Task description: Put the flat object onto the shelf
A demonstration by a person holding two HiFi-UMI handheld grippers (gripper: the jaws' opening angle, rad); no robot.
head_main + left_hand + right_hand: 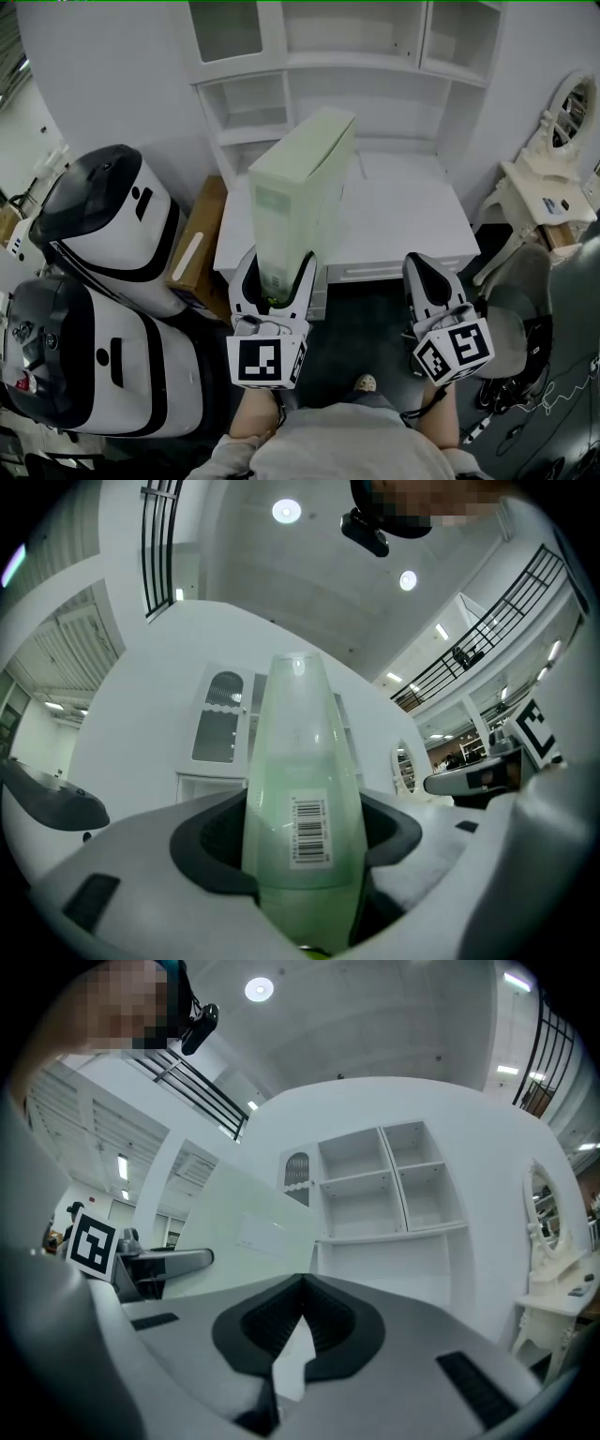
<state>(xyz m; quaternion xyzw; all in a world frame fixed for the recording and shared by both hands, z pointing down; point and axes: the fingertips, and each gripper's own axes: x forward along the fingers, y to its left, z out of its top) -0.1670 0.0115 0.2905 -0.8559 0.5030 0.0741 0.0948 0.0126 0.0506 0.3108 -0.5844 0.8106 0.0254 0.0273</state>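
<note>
Left gripper (274, 274), jaws wide, pinches the box (300, 173) at its bottom; right gripper (427, 274) closed, empty. Short of the shelf (349, 58), the box may pivot, probably clipping its edge.

Head view looks steeply down; both gripper views face the shelf (352, 58).

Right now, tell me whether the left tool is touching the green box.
Touching. The left gripper view shows the box clamped in the left tool, with both jaws pressed against its sides.
</note>
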